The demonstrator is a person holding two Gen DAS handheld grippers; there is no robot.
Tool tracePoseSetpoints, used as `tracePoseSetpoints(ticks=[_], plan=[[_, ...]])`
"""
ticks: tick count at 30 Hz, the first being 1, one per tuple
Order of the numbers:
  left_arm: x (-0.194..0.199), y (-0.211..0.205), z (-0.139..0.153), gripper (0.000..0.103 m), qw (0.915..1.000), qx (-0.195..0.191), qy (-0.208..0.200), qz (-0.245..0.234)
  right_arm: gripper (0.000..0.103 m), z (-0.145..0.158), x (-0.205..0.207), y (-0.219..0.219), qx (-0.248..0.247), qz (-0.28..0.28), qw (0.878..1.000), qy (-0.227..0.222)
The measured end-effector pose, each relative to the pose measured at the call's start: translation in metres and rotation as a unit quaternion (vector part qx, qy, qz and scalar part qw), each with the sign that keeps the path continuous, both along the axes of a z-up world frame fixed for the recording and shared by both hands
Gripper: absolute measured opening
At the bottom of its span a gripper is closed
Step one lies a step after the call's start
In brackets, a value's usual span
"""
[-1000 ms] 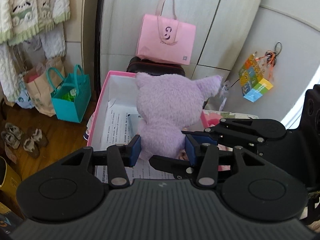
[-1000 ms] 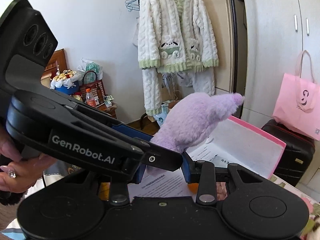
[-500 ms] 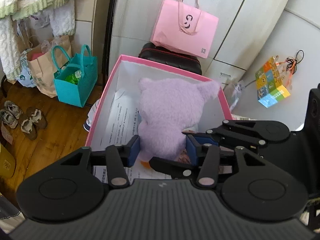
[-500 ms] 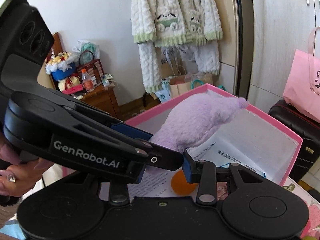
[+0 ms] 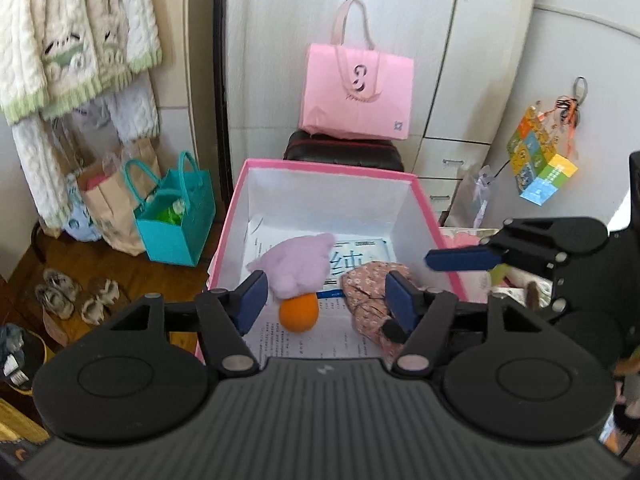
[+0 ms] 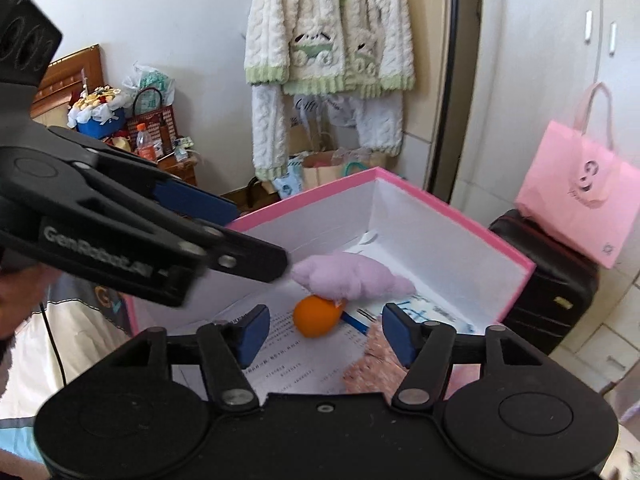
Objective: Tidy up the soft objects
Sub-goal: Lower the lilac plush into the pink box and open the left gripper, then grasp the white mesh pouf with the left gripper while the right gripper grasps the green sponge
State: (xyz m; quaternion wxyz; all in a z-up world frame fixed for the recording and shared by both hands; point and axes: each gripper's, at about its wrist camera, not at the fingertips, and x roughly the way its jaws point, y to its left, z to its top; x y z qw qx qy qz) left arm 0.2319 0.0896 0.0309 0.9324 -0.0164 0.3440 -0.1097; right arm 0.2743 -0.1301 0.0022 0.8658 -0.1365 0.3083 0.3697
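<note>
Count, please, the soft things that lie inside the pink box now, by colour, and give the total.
Purple: 1, the purple plush
Orange: 1, the orange ball under the plush's edge
Pink floral: 1, the floral cloth item
Total: 3 in the pink box

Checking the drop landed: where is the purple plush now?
In both wrist views the purple plush lies inside the pink box, on papers, its orange part beside floral fabric.

floral plush [image 5: 370, 300] partly hidden, sweater [image 5: 76, 52] cropped
</note>
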Motion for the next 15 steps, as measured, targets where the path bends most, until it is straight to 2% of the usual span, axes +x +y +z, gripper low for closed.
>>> tracePoseSetpoints(ticks=[6,15], plan=[[-0.037,-0.014,0.025,0.067,0.9988,-0.004,-0.016,-0.046,0.071,0.023,-0.025,-0.038,0.011,-0.019,1.000,0.000],[-0.081,-0.045,0.048,0.069,0.9926,-0.015,-0.026,-0.118,0.074,0.055,-0.068,-0.124,0.051,-0.071,0.996,-0.016]])
